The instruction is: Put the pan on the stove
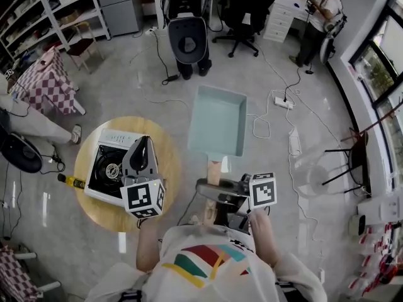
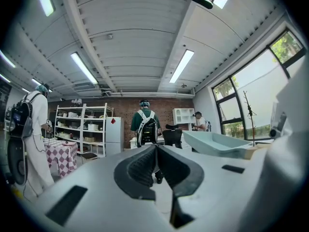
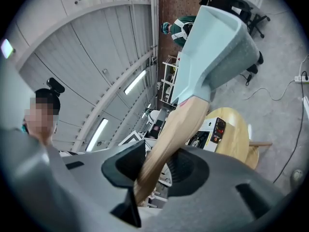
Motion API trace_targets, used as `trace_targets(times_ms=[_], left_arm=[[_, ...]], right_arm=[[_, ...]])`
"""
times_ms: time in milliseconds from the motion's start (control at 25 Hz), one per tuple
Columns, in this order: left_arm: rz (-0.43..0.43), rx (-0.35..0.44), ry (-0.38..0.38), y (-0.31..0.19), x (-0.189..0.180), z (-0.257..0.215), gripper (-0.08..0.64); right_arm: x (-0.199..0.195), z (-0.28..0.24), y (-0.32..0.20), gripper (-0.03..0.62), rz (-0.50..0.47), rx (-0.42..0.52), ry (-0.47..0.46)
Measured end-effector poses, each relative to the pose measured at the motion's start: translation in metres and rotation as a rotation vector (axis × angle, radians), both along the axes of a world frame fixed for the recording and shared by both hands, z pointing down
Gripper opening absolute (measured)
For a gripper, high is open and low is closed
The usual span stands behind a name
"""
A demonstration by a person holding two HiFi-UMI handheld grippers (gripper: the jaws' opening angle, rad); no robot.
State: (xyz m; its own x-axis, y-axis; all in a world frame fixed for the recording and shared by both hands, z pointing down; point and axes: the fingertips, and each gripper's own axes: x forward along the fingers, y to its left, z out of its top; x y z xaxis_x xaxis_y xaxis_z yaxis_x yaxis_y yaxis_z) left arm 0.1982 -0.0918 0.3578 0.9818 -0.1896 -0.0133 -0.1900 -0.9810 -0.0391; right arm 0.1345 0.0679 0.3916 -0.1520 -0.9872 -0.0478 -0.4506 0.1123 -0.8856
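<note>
Gripping the light wooden handle (image 1: 214, 170) of the pale blue-green rectangular pan (image 1: 218, 121), our right gripper (image 1: 213, 190) has its two dark jaws clamped on either side of that handle. In the right gripper view the handle (image 3: 174, 129) runs up between the pads to the pan body (image 3: 212, 47).

We hold the pan up in the air over the grey floor (image 1: 277, 168), with its open side up and its handle pointing near, toward us. It sits to the right of the round wooden table (image 1: 171, 162) and is not yet on the stove.

On the left part of that table stands the white portable gas stove with a black top and a single burner (image 1: 108, 168), well to the left of the pan.

Our left gripper (image 1: 143, 142) hovers over the table just right of the stove. In the left gripper view its jaws are clenched together tip to tip, holding nothing.

A small yellow-and-black object (image 1: 70, 181) lies at the table's left edge; we cannot tell what it is.

On the floor right of the pan lies a white power strip (image 1: 281, 102) with cables. Farther off we see a black office chair (image 1: 245, 8), a person standing at the far right (image 1: 320, 17), and at the far left a table under a red-and-white checked cloth (image 1: 44, 83).
</note>
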Motion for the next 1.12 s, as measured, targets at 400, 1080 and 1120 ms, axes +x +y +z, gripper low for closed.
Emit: trace_targets(times_ms=[400, 1080, 1120], left_arm=[[-0.131, 0.02, -0.001, -0.006, 0.019, -0.005, 0.012], [-0.423, 0.056, -0.015, -0.039, -0.027, -0.016, 0.012], [-0.448, 0.059, -0.015, -0.041, -0.034, -0.018, 0.012]], right_arm=[[0.045, -0.004, 0.006, 0.121, -0.137, -0.005, 0.026], [0.064, -0.016, -0.025, 0.121, -0.441, 0.022, 0.056], [0.063, -0.018, -0.028, 0.121, -0.469, 0.023, 0.06]])
